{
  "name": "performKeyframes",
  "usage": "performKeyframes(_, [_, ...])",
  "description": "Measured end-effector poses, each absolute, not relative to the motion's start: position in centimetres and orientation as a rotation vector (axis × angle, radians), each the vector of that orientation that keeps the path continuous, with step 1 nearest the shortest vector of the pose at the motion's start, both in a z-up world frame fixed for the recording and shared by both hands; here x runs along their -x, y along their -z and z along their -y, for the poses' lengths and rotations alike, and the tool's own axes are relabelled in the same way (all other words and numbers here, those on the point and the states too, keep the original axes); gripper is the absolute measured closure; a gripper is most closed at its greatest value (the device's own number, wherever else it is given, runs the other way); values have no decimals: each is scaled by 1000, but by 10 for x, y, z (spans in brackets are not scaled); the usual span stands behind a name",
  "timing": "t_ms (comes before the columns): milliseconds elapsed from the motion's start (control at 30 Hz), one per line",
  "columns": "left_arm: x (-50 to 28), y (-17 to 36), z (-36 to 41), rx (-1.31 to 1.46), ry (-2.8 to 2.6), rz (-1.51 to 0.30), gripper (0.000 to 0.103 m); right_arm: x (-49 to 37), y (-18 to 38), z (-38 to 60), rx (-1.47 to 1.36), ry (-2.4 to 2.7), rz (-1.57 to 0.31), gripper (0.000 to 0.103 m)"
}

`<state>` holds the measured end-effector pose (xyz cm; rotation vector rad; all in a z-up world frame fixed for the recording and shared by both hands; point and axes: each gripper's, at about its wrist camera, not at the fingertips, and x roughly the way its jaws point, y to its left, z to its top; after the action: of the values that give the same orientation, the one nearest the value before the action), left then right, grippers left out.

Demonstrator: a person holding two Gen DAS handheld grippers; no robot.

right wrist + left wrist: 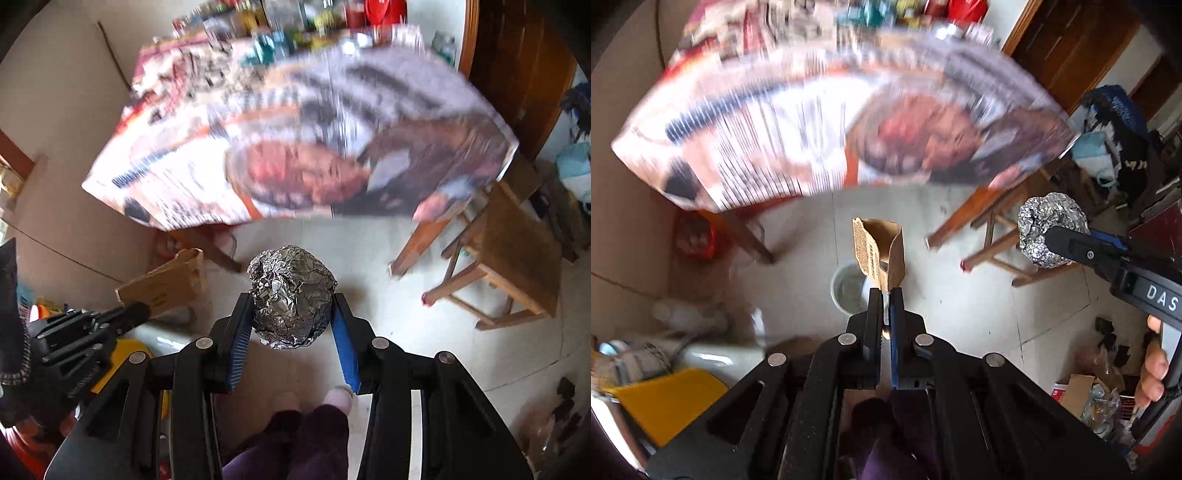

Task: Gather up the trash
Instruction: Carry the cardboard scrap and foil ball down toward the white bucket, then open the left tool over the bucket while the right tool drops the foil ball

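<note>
Now | left gripper (885, 295) pinches cardboard scrap (881, 253) ahead of its closed jaws | right gripper (293, 317) clamps foil ball (291, 295) between its pads | both likely carried for binning

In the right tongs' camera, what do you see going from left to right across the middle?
Left tongs → cardboard piece → foil ball → wooden stool.
</note>
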<state>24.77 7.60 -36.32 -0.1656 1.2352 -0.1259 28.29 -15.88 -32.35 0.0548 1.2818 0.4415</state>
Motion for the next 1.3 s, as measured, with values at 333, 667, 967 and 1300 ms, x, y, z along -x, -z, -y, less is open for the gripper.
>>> performKeyframes(333, [-278, 524, -68, 211, 97, -1379, 101, -304, 474, 156, -61, -427, -1456, 64])
performKeyframes(667, [-304, 670, -86, 300, 29, -1496, 101, -322, 583, 133, -7, -480, -1536, 64])
performKeyframes(967, [-323, 721, -87, 263, -34, -1523, 87, -335, 627, 107, -11, -540, -1571, 64])
performKeyframes(1300, [-324, 711, -114, 300, -42, -1523, 63, -354, 633, 81, 7, -631, -1599, 56])
